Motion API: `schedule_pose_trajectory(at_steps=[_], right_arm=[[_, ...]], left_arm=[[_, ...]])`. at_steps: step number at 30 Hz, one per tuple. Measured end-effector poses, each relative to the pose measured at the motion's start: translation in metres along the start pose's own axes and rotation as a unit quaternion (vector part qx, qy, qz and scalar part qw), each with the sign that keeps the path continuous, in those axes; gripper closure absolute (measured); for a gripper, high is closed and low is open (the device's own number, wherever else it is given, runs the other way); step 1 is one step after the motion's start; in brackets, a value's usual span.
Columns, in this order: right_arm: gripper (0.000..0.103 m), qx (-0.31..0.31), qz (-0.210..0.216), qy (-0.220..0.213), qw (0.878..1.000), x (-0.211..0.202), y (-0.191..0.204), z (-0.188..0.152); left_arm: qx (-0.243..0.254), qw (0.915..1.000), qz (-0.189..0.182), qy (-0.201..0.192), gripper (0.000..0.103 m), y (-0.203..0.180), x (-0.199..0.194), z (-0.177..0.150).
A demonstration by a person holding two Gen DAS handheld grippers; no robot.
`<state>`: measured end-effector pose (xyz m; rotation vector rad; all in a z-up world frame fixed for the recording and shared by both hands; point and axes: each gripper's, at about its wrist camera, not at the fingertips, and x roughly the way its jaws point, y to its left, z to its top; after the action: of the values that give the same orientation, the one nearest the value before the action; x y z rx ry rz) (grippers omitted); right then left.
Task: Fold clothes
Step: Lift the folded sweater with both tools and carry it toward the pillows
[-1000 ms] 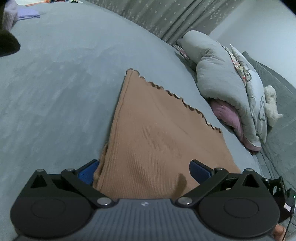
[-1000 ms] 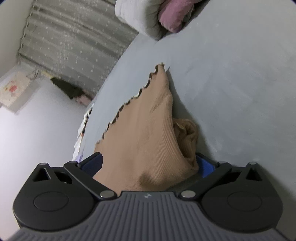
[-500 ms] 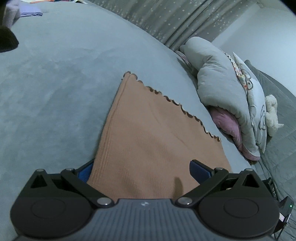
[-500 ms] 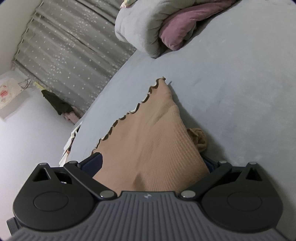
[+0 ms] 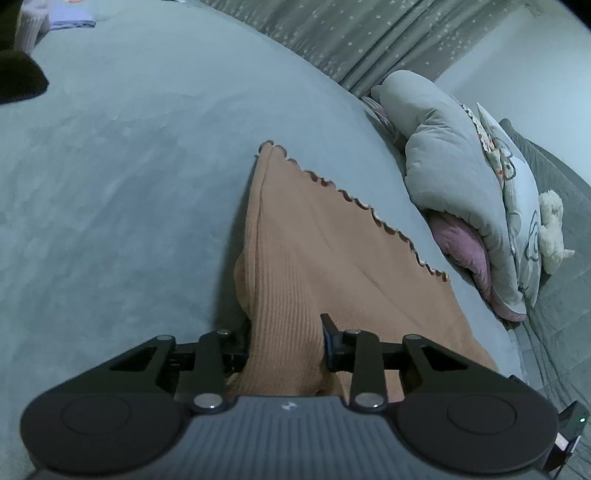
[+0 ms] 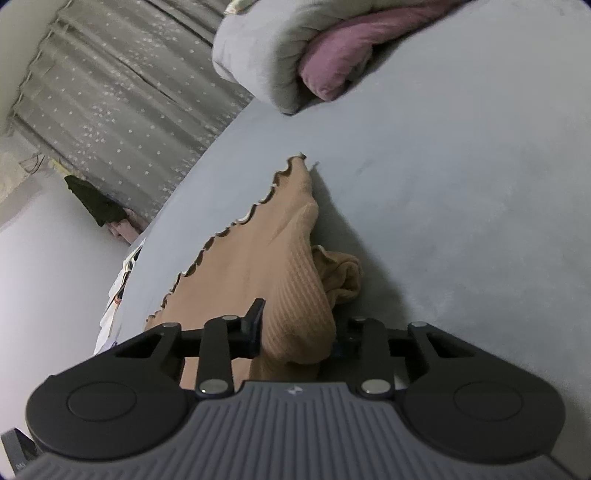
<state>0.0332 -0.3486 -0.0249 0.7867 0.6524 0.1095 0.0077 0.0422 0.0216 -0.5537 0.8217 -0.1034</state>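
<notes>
A tan ribbed garment (image 5: 332,258) with a scalloped far hem lies on the grey-blue bed. My left gripper (image 5: 284,343) is shut on its near left edge, the cloth bunched between the jaws and lifted a little. In the right wrist view the same garment (image 6: 266,258) runs away from me, and my right gripper (image 6: 295,332) is shut on its near right edge. A loose fold of the garment (image 6: 343,273) hangs beside the right jaw.
The bed's surface (image 5: 110,166) spreads to the left and ahead. A rolled grey quilt with a pink lining (image 5: 454,199) and a small plush toy (image 5: 552,229) lie at the right. Starred curtains (image 6: 129,92) hang behind. Folded clothes (image 5: 70,22) sit far left.
Both grippers were open around the garment's near edge and have closed on it. The cloth is now bunched and lifted slightly at both corners.
</notes>
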Motion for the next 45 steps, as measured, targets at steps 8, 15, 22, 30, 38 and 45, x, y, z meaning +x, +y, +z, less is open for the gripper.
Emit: schedule_pose_trajectory(at_steps=[8, 15, 22, 30, 38, 45], right_arm=[[0.072, -0.256, -0.079, -0.035, 0.963, -0.007, 0.067, -0.016], [0.073, -0.413, -0.120, -0.076, 0.900, -0.012, 0.103, -0.037], [0.073, -0.361, -0.094, -0.101, 0.922, -0.039, 0.098, 0.006], [0.074, -0.337, -0.078, -0.109, 0.932, -0.057, 0.097, 0.019], [0.074, -0.273, 0.000, -0.151, 0.950, -0.133, 0.100, 0.061], [0.074, -0.212, 0.005, -0.133, 0.968, -0.166, 0.060, 0.084]], left_arm=[[0.039, 0.9988, 0.029, 0.004, 0.076, -0.014, -0.003, 0.004], [0.063, 0.9973, 0.036, -0.014, 0.078, -0.028, -0.013, 0.013], [0.010, 0.9991, -0.031, -0.028, 0.079, -0.017, -0.044, 0.052], [-0.004, 0.9988, -0.049, -0.003, 0.079, -0.017, -0.054, 0.060], [0.007, 0.9902, -0.134, -0.038, 0.079, -0.049, -0.123, 0.079], [0.054, 0.9919, -0.114, 0.008, 0.079, -0.128, -0.100, 0.094]])
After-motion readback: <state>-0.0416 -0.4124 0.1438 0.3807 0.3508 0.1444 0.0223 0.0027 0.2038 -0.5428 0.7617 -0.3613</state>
